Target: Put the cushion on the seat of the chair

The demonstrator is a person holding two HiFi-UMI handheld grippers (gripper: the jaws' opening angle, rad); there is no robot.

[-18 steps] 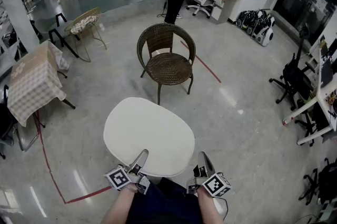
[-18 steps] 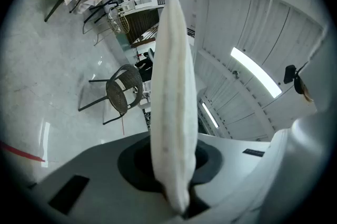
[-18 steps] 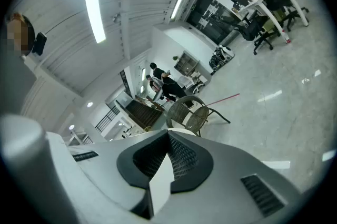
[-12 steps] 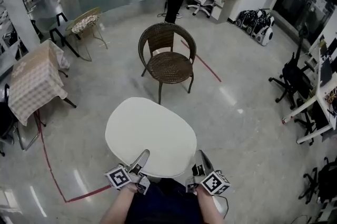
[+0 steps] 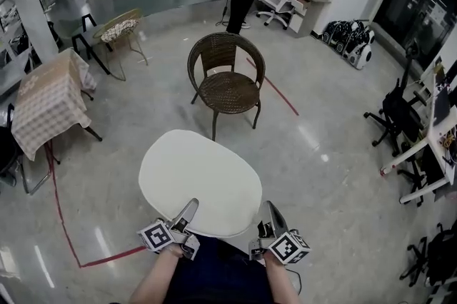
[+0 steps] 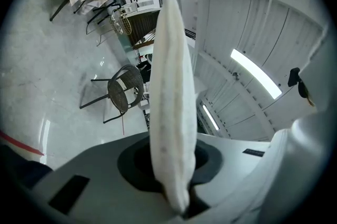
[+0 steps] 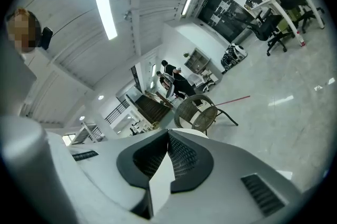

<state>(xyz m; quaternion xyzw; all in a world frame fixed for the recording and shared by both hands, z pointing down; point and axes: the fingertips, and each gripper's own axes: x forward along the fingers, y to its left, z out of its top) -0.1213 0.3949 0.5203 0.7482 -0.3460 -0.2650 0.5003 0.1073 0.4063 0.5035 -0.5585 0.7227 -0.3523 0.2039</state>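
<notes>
The flat, off-white oval cushion (image 5: 198, 180) is held level in the air in front of the person, above the pale polished floor (image 5: 335, 174), and touches no furniture. Its near edge is gripped at two points. The left gripper (image 5: 188, 209) holds the near-left part of that edge; in the left gripper view the padded rim sits pinched between the two jaws, and the cushion runs away from them edge-on. The right gripper (image 5: 272, 212) holds the near-right part of the same edge; in the right gripper view its jaws are closed onto a thin sliver of the white fabric. Both grippers sit at the cushion's near side, with the rest of the cushion extending away from them. The brown woven-wicker chair with a rounded back (image 5: 227, 83) stands upright just beyond the cushion's far edge, apart from it, with its seat bare. A red tape line (image 5: 275, 92) crosses the floor beside the chair. A table under a checked cloth (image 5: 44, 104) stands well to the left.
</notes>
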